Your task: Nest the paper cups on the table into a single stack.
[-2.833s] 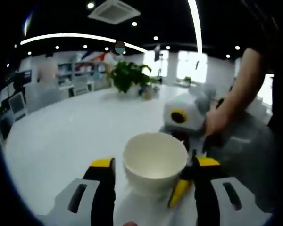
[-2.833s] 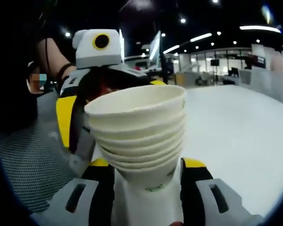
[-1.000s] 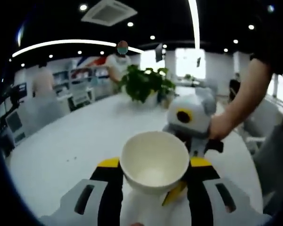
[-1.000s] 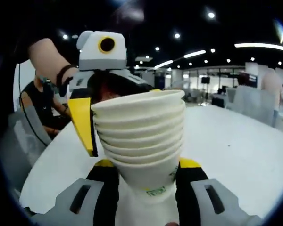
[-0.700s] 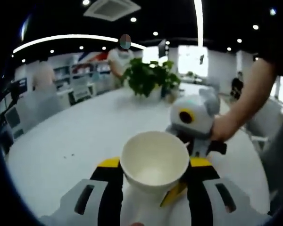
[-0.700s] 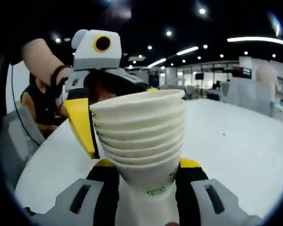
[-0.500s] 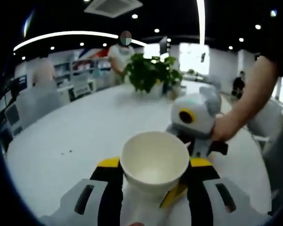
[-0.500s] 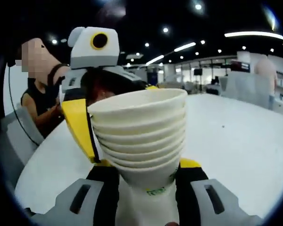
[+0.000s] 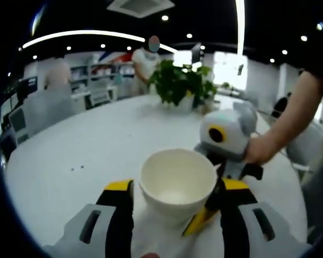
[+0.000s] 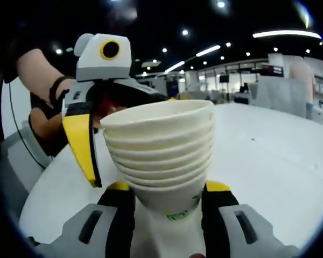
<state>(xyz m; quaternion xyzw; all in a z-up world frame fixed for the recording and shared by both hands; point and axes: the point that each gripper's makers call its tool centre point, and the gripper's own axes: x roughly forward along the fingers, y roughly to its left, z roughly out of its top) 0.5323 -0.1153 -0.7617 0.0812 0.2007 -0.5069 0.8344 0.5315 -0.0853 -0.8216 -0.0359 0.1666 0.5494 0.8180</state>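
Cup stack (image 10: 159, 153) sits clamped between both claws' jaws.

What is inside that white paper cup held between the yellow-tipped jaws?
In the left gripper view, the top white paper cup looks empty: pale inner wall and bare bottom. The right gripper view shows the stack of nested cups; the insides of the lower ones are covered.

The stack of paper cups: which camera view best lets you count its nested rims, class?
The right gripper view: the stack of paper cups appears side-on, its rims layered one above another. The left gripper view looks down into the top cup, so the layers are hidden.
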